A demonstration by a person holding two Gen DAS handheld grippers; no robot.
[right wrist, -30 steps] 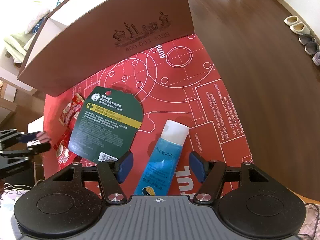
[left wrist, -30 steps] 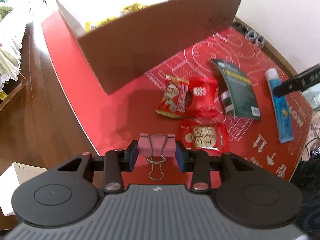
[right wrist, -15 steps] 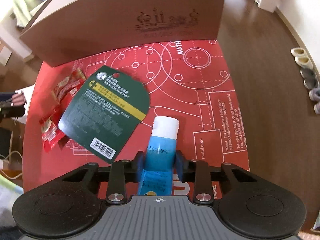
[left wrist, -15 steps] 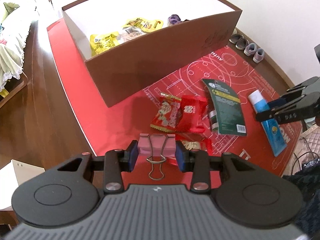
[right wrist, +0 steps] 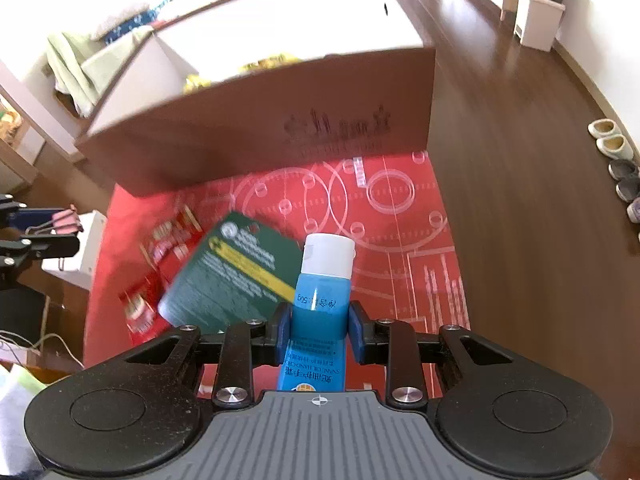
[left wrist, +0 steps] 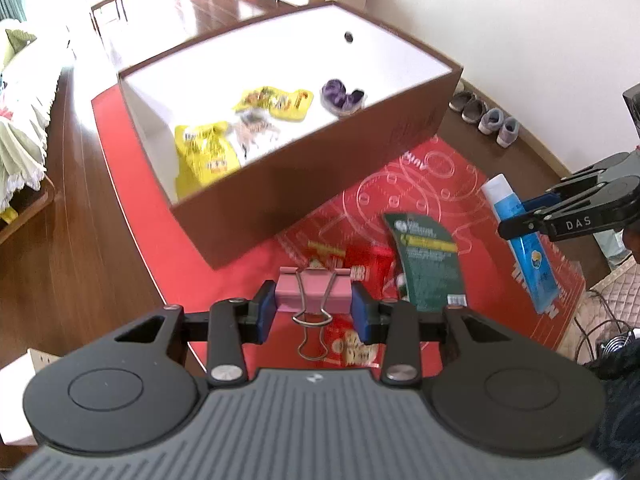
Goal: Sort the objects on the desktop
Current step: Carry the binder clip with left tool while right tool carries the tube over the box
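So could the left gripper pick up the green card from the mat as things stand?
Probably not: the left gripper is already shut on the pink binder clip, so its jaws are occupied. The green card itself lies uncovered on the red mat.

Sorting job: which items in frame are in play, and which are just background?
In play:
- pink binder clip, in left hand-held gripper
- blue tube with white cap, in right hand-held gripper
- dark green card pack
- red snack packets
- brown cardboard box

Background:
- shoes by the wall
- white bin
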